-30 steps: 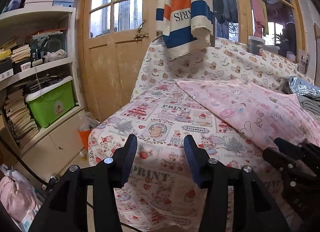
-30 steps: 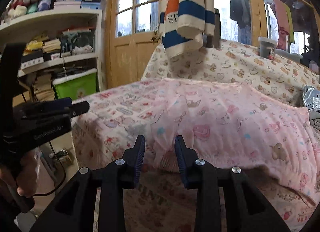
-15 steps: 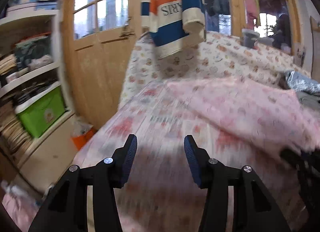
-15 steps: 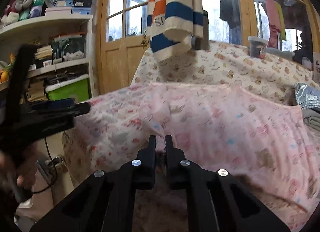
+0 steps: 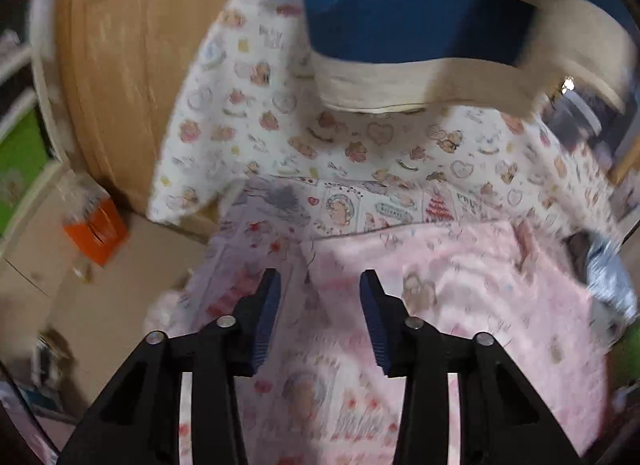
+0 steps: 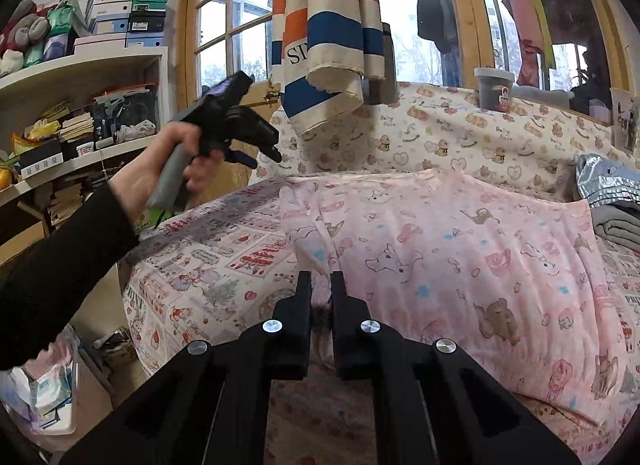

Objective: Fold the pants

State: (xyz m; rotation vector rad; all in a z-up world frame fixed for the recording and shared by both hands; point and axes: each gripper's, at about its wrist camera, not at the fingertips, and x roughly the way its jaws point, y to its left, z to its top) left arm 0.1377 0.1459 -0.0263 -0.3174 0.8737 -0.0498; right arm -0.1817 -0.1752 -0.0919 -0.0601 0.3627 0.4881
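Pink printed pants [image 6: 440,249] lie flat across the patterned sheet [image 6: 208,265], long axis running right from my right gripper [image 6: 321,285], clamped on their near-left edge, while my left gripper [image 5: 320,307], empty and closing, hangs above their far-left corner.

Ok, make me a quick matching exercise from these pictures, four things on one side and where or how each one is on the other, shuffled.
Things:
1. pink pants
2. striped towel
3. right gripper
4. left gripper

States:
A. hanging above the far end of the bed
B. jaws apart and closing, nothing pinched
C. spread flat on the printed sheet
D. clamped on pink fabric

Pairs: 1-C, 2-A, 3-D, 4-B
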